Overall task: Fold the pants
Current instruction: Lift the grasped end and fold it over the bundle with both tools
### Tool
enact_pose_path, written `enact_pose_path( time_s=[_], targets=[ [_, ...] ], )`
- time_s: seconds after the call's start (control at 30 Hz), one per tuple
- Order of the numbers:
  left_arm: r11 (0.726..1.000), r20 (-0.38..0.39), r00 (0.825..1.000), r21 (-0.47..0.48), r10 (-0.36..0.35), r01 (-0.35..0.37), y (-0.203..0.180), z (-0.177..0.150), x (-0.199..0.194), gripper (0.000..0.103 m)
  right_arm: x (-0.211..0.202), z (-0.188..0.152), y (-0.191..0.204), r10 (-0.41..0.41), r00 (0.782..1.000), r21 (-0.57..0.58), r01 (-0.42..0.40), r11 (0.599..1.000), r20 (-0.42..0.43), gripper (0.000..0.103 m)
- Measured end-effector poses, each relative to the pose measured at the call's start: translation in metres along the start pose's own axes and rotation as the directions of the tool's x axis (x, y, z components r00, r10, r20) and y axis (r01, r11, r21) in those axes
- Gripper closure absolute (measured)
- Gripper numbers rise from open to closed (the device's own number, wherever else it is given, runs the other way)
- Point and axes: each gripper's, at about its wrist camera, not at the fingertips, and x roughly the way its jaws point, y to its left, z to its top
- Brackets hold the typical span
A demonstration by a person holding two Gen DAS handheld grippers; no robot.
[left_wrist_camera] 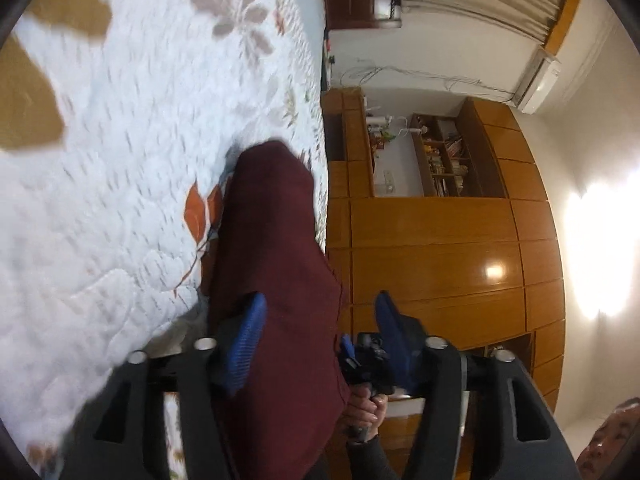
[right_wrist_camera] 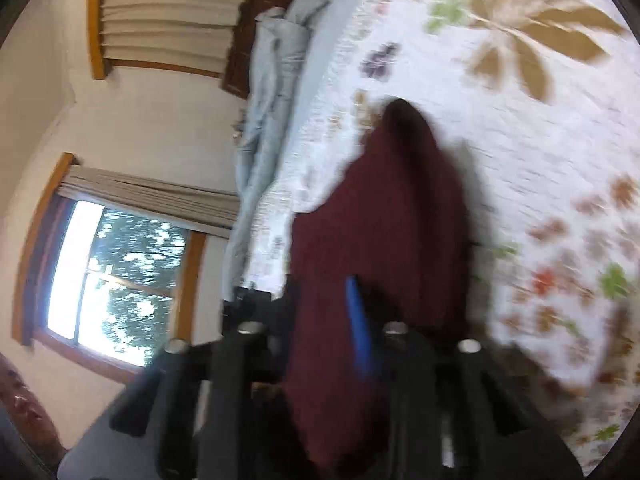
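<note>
The maroon pants [left_wrist_camera: 276, 264] hang in the air over a floral quilted bed [left_wrist_camera: 132, 128]. In the left wrist view my left gripper [left_wrist_camera: 320, 312] has its blue fingers [left_wrist_camera: 248, 340] spread wide, and the cloth drapes over the left finger. The other gripper shows past the right finger, held by a hand. In the right wrist view the pants [right_wrist_camera: 392, 216] cover the right gripper [right_wrist_camera: 356, 292]. Only one blue finger [right_wrist_camera: 360, 328] shows, pressed into the cloth. The view is blurred.
A wooden wardrobe wall [left_wrist_camera: 440, 240] with shelves stands beside the bed. A crumpled pale blue blanket [right_wrist_camera: 272, 92] lies along the bed's far edge. A window [right_wrist_camera: 116, 280] and curtains are on the wall. A person's face [left_wrist_camera: 608, 440] shows at the lower right.
</note>
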Motion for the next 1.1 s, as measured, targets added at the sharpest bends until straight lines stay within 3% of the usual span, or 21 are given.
enact_pose_path(
  time_s=[0.1, 0.17, 0.2, 0.23, 0.3, 0.37, 0.4, 0.43, 0.47, 0.5, 0.57, 0.67, 0.83, 0.93, 1.0, 1.1],
  targets=[
    [1.000, 0.023, 1.000, -0.016, -0.018, 0.018, -0.006, -0.005, -0.018, 0.034, 0.016, -0.017, 0.016, 0.038, 0.992, -0.051, -0.045, 0.998, -0.121, 0.065],
    [1.000, 0.001, 1.000, -0.006, 0.006, -0.006, -0.008, -0.011, -0.023, 0.033, 0.021, -0.034, 0.015, -0.029, 0.984, -0.102, 0.011, 0.995, -0.178, 0.076],
    [1.000, -0.013, 1.000, -0.007, 0.017, -0.017, -0.007, -0.013, -0.024, 0.033, 0.020, -0.039, 0.003, -0.080, 0.980, -0.102, 0.062, 0.993, -0.182, 0.096],
    [1.000, -0.024, 1.000, -0.010, 0.020, -0.020, -0.004, -0.014, -0.027, 0.033, 0.015, -0.041, -0.011, -0.099, 0.979, -0.076, 0.087, 0.993, -0.178, 0.103],
    [0.999, -0.050, 0.998, -0.012, 0.032, -0.032, 0.000, -0.016, -0.031, 0.033, -0.008, -0.045, -0.031, -0.046, 0.990, 0.009, 0.047, 0.999, -0.133, 0.103],
    [0.999, -0.066, 0.997, -0.006, 0.042, -0.042, -0.002, -0.014, -0.028, 0.033, -0.027, -0.043, -0.028, -0.031, 0.997, 0.004, 0.031, 1.000, -0.078, 0.080],
    [0.999, -0.082, 0.995, 0.007, 0.051, -0.051, -0.005, -0.011, -0.026, 0.030, -0.040, -0.040, -0.027, -0.009, 0.999, 0.013, 0.009, 1.000, -0.044, 0.056],
    [0.998, -0.099, 0.993, 0.018, 0.059, -0.058, -0.007, -0.009, -0.023, 0.026, -0.049, -0.035, -0.027, 0.001, 1.000, 0.028, -0.001, 1.000, -0.014, 0.022],
    [0.998, -0.115, 0.991, 0.025, 0.066, -0.064, -0.008, -0.008, -0.021, 0.024, -0.056, -0.029, -0.026, -0.034, 0.999, 0.042, 0.034, 0.999, 0.007, 0.010],
    [0.996, -0.148, 0.985, 0.037, 0.086, -0.082, -0.011, -0.005, -0.016, 0.022, -0.062, -0.021, -0.026, -0.089, 0.996, 0.061, 0.087, 0.994, 0.022, 0.009],
    [0.992, -0.191, 0.974, 0.054, 0.123, -0.114, -0.015, -0.001, -0.009, 0.020, -0.062, -0.010, -0.027, -0.089, 0.996, 0.081, 0.089, 0.993, -0.005, 0.009],
    [0.983, -0.265, 0.948, 0.093, 0.175, -0.155, -0.025, 0.007, 0.005, 0.016, -0.041, 0.011, -0.018, -0.126, 0.987, 0.045, 0.131, 0.990, -0.103, 0.009],
    [0.969, -0.346, 0.907, 0.138, 0.241, -0.205, -0.035, 0.021, 0.031, 0.014, 0.004, 0.038, -0.019, -0.210, 0.940, 0.005, 0.219, 0.976, -0.270, 0.009],
    [0.965, -0.400, 0.879, 0.144, 0.258, -0.217, -0.031, 0.022, 0.045, 0.014, 0.028, 0.035, -0.015, -0.254, 0.895, -0.041, 0.258, 0.965, -0.367, 0.009],
    [0.961, -0.450, 0.850, 0.168, 0.273, -0.219, -0.031, 0.019, 0.057, 0.014, 0.035, 0.035, -0.012, -0.266, 0.874, -0.059, 0.265, 0.962, -0.407, 0.009],
    [0.957, -0.480, 0.830, 0.192, 0.286, -0.218, -0.029, 0.014, 0.065, 0.014, 0.038, 0.030, -0.011, -0.277, 0.854, -0.081, 0.270, 0.960, -0.440, 0.008]
  ],
)
